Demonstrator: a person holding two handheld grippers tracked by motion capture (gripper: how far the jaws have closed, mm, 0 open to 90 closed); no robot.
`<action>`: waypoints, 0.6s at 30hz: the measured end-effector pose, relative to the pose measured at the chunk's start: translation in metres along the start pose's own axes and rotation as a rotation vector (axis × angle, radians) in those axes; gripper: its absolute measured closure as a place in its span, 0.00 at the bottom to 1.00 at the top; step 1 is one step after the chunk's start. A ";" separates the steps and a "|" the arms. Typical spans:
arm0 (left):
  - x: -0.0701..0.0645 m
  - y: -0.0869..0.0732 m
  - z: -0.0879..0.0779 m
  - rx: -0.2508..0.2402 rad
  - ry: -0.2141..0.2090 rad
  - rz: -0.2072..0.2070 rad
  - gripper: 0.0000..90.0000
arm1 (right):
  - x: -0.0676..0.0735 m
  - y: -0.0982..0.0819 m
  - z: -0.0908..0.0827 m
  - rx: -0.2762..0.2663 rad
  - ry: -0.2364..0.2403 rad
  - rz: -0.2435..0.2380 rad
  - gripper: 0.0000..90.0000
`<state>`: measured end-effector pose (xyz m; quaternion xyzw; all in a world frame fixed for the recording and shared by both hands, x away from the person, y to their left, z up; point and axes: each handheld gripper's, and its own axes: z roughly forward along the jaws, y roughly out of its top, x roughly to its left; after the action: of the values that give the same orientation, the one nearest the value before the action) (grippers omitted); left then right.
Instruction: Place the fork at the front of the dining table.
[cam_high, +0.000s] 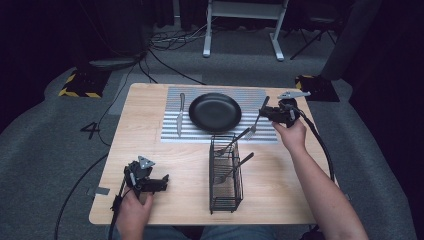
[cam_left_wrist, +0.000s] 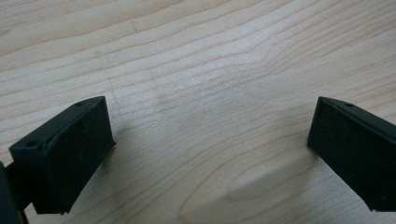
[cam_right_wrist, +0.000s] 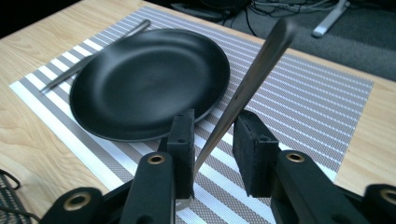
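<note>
A metal fork (cam_high: 255, 125) stands tilted to the right of the black plate (cam_high: 215, 112), its tines on the striped placemat (cam_high: 260, 95) and its handle (cam_right_wrist: 254, 79) rising between the jaws of my right gripper (cam_right_wrist: 212, 126). A gap shows between the handle and the right-hand pad (cam_right_wrist: 250, 149), so the jaws stand a little apart around it and do not press it. In the high view the right gripper (cam_high: 270, 112) hovers at the mat's right edge. My left gripper (cam_high: 159, 184) rests open near the table's front left, and its jaws (cam_left_wrist: 210, 149) frame bare wood.
A knife (cam_high: 180, 115) lies on the mat left of the plate. A black wire basket (cam_high: 225, 200) stands in front of the mat with two utensils (cam_high: 234, 144) leaning out of it. The wooden table (cam_high: 145, 135) ends close behind the mat.
</note>
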<state>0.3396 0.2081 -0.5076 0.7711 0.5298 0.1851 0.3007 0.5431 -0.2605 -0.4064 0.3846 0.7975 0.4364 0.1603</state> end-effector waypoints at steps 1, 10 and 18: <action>0.000 0.000 0.000 -0.001 0.000 -0.001 0.00 | -0.001 -0.001 0.001 0.009 -0.005 0.001 0.76; 0.000 0.000 0.000 -0.001 0.000 -0.001 0.00 | -0.016 -0.016 0.007 0.060 -0.038 0.045 0.75; 0.000 0.000 0.000 -0.001 0.000 -0.001 0.00 | -0.024 -0.026 0.011 0.091 -0.047 0.066 0.75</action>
<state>0.3396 0.2080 -0.5076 0.7707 0.5302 0.1850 0.3011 0.5527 -0.2806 -0.4360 0.4276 0.7994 0.3955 0.1471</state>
